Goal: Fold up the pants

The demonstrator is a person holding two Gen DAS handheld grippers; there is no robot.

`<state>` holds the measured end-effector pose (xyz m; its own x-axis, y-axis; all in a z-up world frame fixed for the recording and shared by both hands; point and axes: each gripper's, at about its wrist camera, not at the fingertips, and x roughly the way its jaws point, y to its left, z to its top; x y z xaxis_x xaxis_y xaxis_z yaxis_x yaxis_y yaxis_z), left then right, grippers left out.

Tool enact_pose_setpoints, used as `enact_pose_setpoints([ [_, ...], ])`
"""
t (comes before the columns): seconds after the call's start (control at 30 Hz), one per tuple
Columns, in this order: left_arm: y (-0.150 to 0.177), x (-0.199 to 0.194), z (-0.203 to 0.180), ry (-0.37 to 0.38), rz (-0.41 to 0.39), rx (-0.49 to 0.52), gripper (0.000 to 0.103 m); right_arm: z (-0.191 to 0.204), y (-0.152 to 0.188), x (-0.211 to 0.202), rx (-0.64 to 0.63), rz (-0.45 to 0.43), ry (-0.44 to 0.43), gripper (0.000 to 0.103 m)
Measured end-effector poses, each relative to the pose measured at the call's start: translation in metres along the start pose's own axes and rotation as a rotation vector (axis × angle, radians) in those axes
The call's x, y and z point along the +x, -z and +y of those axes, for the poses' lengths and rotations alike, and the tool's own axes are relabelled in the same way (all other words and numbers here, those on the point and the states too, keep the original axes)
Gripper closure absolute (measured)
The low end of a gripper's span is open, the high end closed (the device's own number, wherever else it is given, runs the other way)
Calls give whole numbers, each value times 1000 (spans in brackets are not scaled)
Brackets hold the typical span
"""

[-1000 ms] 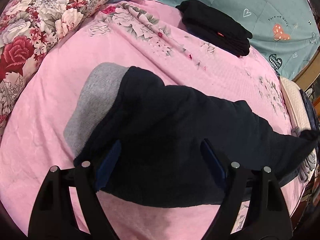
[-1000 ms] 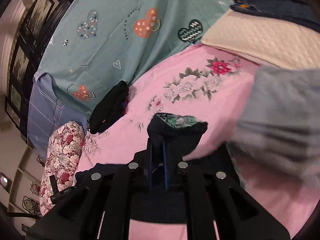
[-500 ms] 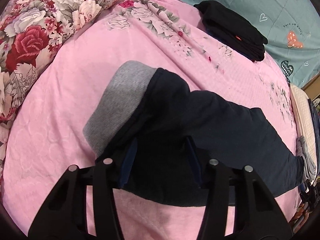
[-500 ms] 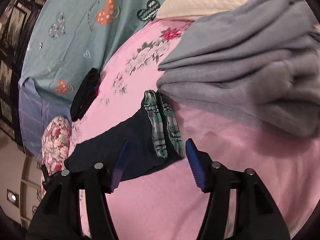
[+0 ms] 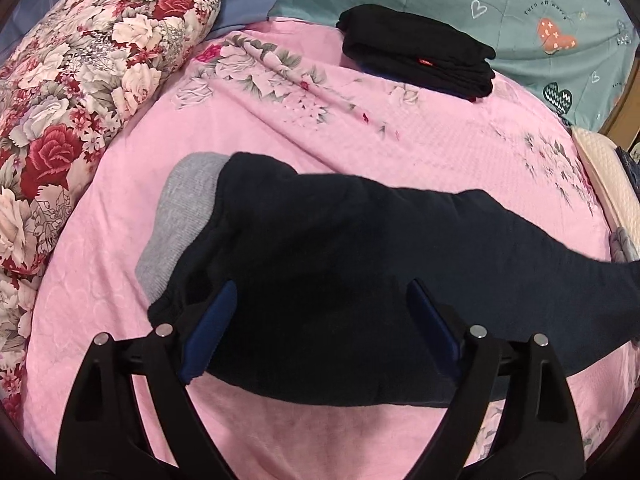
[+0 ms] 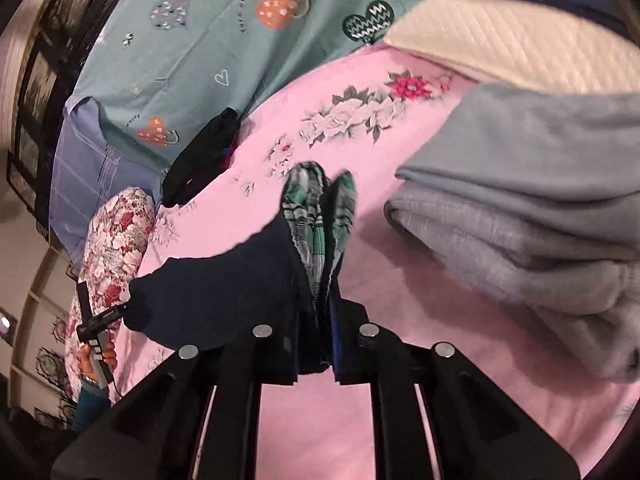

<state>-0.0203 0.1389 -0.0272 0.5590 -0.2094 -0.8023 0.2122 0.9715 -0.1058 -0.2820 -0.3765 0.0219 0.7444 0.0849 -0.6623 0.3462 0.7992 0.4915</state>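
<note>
Since half a second ago, the right gripper (image 6: 316, 344) has gone from spread wide to clenched on the plaid-lined hem of the dark pants (image 5: 340, 276), while the left gripper (image 5: 320, 316) has widened from a narrower gap; it is released, fingers spread above the fabric near the grey waistband (image 5: 180, 216). The pants lie lengthwise on the pink bed (image 5: 400, 140). Their far end is cut off in the left wrist view. Small script on the teal quilt (image 5: 520, 4) is too distorted to read. A red tag on the folded black garment (image 5: 416, 52) is illegible. Grey folded clothes (image 6: 540, 220) lie beside the hem.
</note>
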Motion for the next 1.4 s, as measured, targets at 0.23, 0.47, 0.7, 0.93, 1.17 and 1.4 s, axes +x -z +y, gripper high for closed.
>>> enact_pose_setpoints([
  [0.23, 10, 12, 4, -52, 23, 47, 13, 21, -6, 12, -138, 28, 285, 73],
  [0.47, 10, 4, 10, -29, -22, 46, 10, 172, -52, 109, -518, 132, -125, 44],
  [0.7, 23, 14, 10, -103, 22, 121, 9, 279, -47, 278, -742, 439, -343, 44],
  [0.93, 28, 9, 17, -94, 28, 123, 9, 289, -46, 335, -798, 710, -514, 44],
  [1.17, 25, 17, 18, -88, 39, 101, 3, 312, -36, 328, -799, 820, -779, 44],
  [1.4, 25, 20, 18, -95, 38, 88, 2, 313, -48, 359, -527, 735, -762, 38],
])
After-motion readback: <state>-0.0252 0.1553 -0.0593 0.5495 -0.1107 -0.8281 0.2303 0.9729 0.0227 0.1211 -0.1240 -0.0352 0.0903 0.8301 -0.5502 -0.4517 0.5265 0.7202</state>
